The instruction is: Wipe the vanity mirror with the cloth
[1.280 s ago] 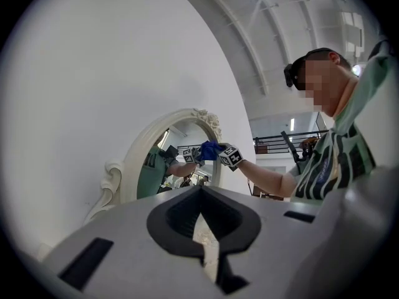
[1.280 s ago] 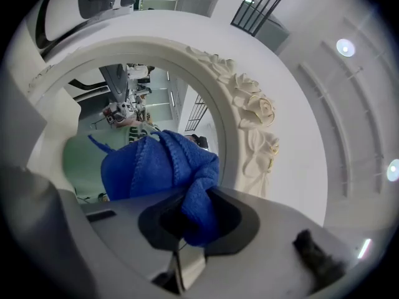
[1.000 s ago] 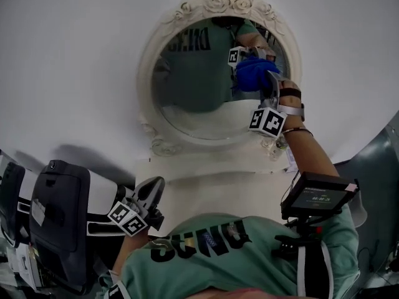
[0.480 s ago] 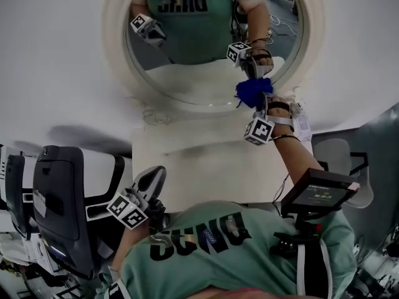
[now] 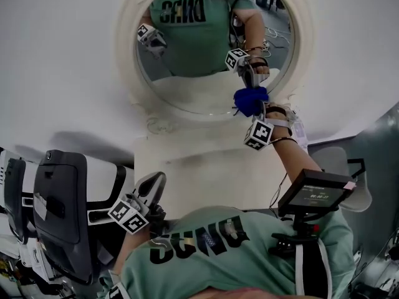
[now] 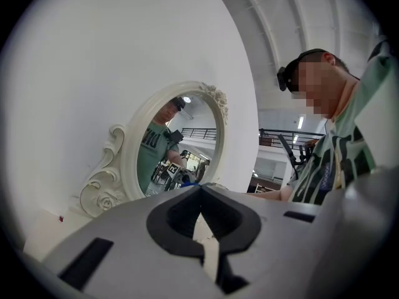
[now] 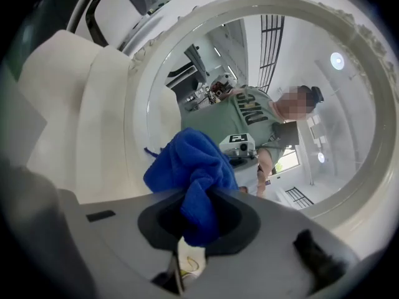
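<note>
Since a second ago the right gripper (image 5: 254, 112) has drawn the blue cloth (image 5: 250, 100) down from the upper right of the glass to its lower right edge. Over on the left, the left gripper (image 5: 154, 182) hangs by the person's waist, jaws closed on nothing. The vanity mirror (image 5: 199, 95) stands in the middle. The right jaws are clamped on a bunched fold of the cloth, which looks soft and light, so a fold is probably the best place to hold it.

Fluffy cloth on glossy glass

The blue cloth (image 7: 193, 167) looks soft, fluffy and matt against the lower rim of the mirror (image 5: 199, 73), whose glass is smooth and shiny. Its cream frame (image 5: 128, 73) is carved and matt. The right claw (image 7: 198, 195) is smooth grey plastic with black liners.
</note>
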`<action>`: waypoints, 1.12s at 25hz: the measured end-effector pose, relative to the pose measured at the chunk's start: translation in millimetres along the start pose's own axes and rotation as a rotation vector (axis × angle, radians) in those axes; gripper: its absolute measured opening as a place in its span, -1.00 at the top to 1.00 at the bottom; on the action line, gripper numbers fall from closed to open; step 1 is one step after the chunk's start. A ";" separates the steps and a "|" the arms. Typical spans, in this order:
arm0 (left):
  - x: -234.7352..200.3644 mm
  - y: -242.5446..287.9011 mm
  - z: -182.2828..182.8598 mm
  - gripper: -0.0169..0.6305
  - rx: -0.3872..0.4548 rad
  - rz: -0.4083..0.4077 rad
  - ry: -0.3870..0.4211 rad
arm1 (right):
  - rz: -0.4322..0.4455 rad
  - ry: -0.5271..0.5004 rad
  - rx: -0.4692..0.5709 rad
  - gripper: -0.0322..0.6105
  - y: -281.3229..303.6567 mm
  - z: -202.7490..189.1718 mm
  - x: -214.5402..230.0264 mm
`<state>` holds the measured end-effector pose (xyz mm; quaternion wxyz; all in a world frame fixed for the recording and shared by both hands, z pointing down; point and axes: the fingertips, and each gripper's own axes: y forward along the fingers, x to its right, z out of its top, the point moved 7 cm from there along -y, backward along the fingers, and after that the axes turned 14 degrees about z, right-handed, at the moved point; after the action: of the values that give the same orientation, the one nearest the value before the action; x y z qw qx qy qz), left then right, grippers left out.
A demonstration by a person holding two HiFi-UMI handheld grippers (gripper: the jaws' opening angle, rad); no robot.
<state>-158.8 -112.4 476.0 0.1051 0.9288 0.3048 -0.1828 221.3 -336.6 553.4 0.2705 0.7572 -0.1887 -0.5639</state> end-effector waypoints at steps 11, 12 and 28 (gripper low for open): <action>11.3 -9.0 45.8 0.92 0.167 -0.063 0.074 | -0.573 0.004 0.264 0.75 -202.6 63.6 195.6; 11.4 -10.1 48.1 0.92 0.179 -0.065 0.078 | -0.621 -0.002 0.266 0.75 -216.6 66.7 210.9; 4.6 -15.5 54.5 0.92 0.212 -0.038 0.067 | -0.733 -0.005 0.169 0.74 -219.3 78.5 264.9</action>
<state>-179.8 -114.4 423.2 -0.0074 0.9344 0.3047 -0.1847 219.6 -337.0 200.7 -0.0132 0.7927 0.0485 -0.6076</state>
